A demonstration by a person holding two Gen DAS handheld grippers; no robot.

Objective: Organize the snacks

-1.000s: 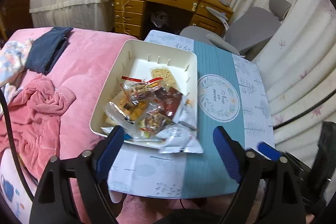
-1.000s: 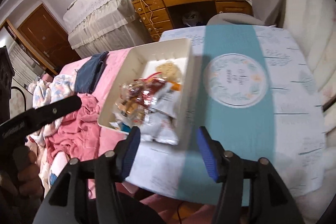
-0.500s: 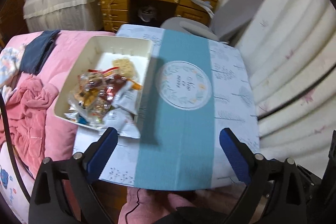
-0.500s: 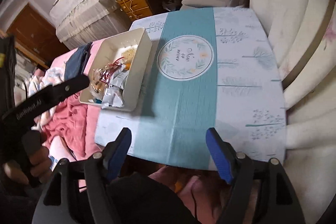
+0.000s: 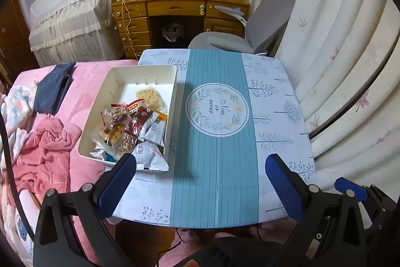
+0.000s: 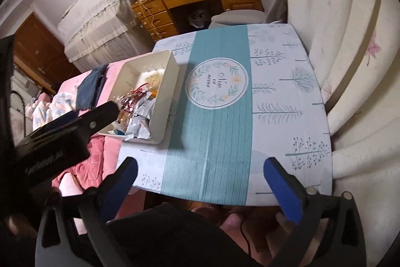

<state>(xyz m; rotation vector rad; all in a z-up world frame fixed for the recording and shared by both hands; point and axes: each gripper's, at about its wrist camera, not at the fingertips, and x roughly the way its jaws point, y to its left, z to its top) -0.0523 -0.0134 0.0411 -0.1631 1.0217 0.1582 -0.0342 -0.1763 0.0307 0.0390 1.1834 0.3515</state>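
Observation:
A white plastic bin (image 5: 172, 81) stands at the left edge of the small table (image 5: 275, 101), with several wrapped snack packets (image 5: 132, 124) piled in its near half. One silver packet (image 5: 150, 157) hangs over the near rim. The bin also shows in the right wrist view (image 6: 172, 71). My left gripper (image 5: 200, 182) is open and empty, held back above the table's near edge. My right gripper (image 6: 200, 184) is open and empty, also above the near edge. The left gripper's body (image 6: 62, 134) shows at the left of the right wrist view.
A teal runner with a round floral print (image 5: 217, 109) crosses the table. A bed with pink blankets and clothes (image 5: 47, 142) lies at the left. A grey chair (image 5: 250, 36) and a wooden desk (image 5: 175, 9) stand behind. White curtains (image 5: 337, 66) hang at the right.
Both grippers have drawn back and up from the bin toward the table's near edge. Both have stayed open and empty. The bin and packets have not moved.

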